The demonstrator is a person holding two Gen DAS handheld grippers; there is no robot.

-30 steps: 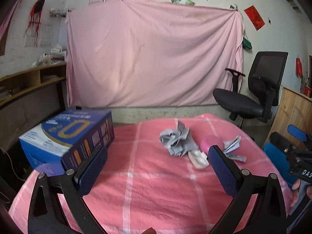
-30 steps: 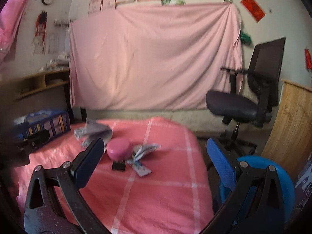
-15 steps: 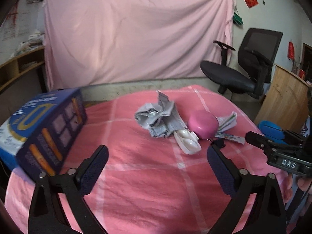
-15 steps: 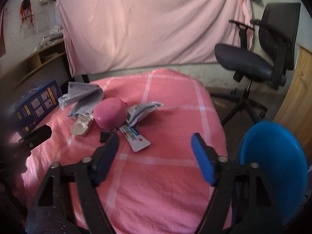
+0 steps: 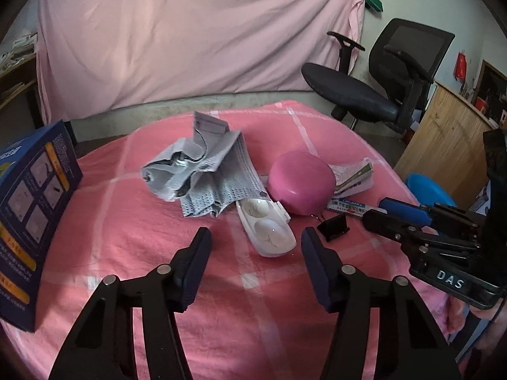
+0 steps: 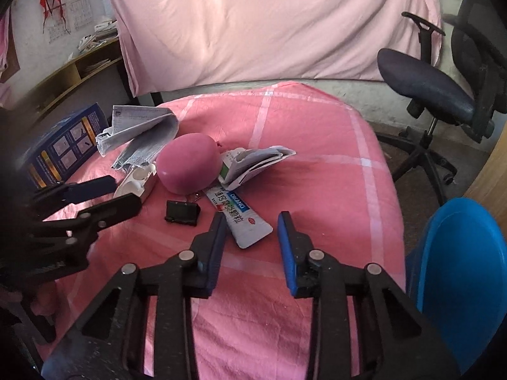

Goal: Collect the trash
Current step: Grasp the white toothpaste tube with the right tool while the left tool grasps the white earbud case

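On the pink checked cloth (image 5: 152, 253) lies a heap of trash: crumpled grey masks (image 5: 202, 171), a pink round case (image 5: 301, 183), a folded leaflet (image 6: 259, 161), a black binder clip (image 6: 182, 212). My left gripper (image 5: 256, 237) hovers at the near end of an open white case (image 5: 266, 228); its jaws are closing and the pads stay clear of it. My right gripper (image 6: 252, 221) is also closing, with the flat end of a toothpaste tube (image 6: 240, 215) between its pads, not pressed.
A blue printed box (image 5: 35, 209) stands at the table's left edge. A blue bin (image 6: 459, 272) sits off the right edge, below table height. A black office chair (image 5: 380, 88) stands behind at the right, and a pink sheet (image 5: 190, 38) hangs at the back.
Both grippers tipped down and came in toward the heap. Their jaws narrowed, the right more than the left. The white case and the tube now lie between the fingertips.
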